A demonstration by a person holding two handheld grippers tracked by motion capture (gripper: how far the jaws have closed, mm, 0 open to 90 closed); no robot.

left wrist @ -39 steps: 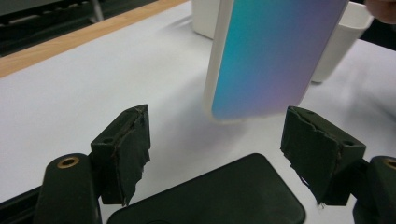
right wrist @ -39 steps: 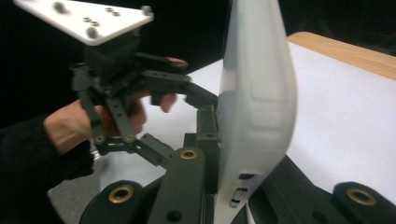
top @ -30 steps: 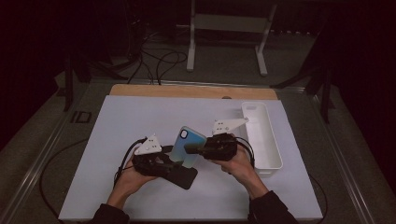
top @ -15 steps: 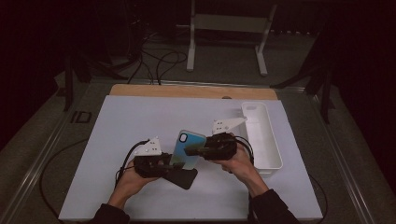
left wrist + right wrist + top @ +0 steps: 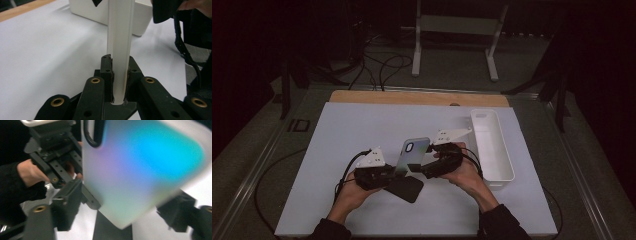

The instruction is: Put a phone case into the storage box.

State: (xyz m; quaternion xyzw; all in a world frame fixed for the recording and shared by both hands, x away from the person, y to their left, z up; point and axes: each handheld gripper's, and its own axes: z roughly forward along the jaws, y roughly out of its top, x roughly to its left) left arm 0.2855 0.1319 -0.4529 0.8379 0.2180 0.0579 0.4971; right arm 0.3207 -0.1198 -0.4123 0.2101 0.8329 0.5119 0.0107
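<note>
No brand, label or writing could be read on anything; the room was dim and the surfaces plain.

The phone case (image 5: 413, 154) stood tilted up on edge above the white table (image 5: 362, 130), near its front middle, between the two hands. Its back shaded from pale violet to bright blue-green, with a dark-rimmed camera cutout near the top corner. The left gripper (image 5: 388, 173) had its jaws closed tight on the case's lower edge; in the left gripper view the pale edge (image 5: 120, 50) rose straight up from between the two black jaws, its top cut off by the frame. The right gripper (image 5: 421, 170) sat close against the case from the other side. In the right gripper view its jaws stood wide apart with the blurred case (image 5: 142, 170) filling the gap between them, and I could not tell whether either jaw touched it.

A flat dark thing (image 5: 404, 189) lay on the table under the left gripper, partly hidden; what it was I could not make out. A long white tray (image 5: 507, 165) lay near the right hand (image 5: 464, 172).

Compared with half a second before, the case stood a little more upright and the grippers had barely shifted.
</note>
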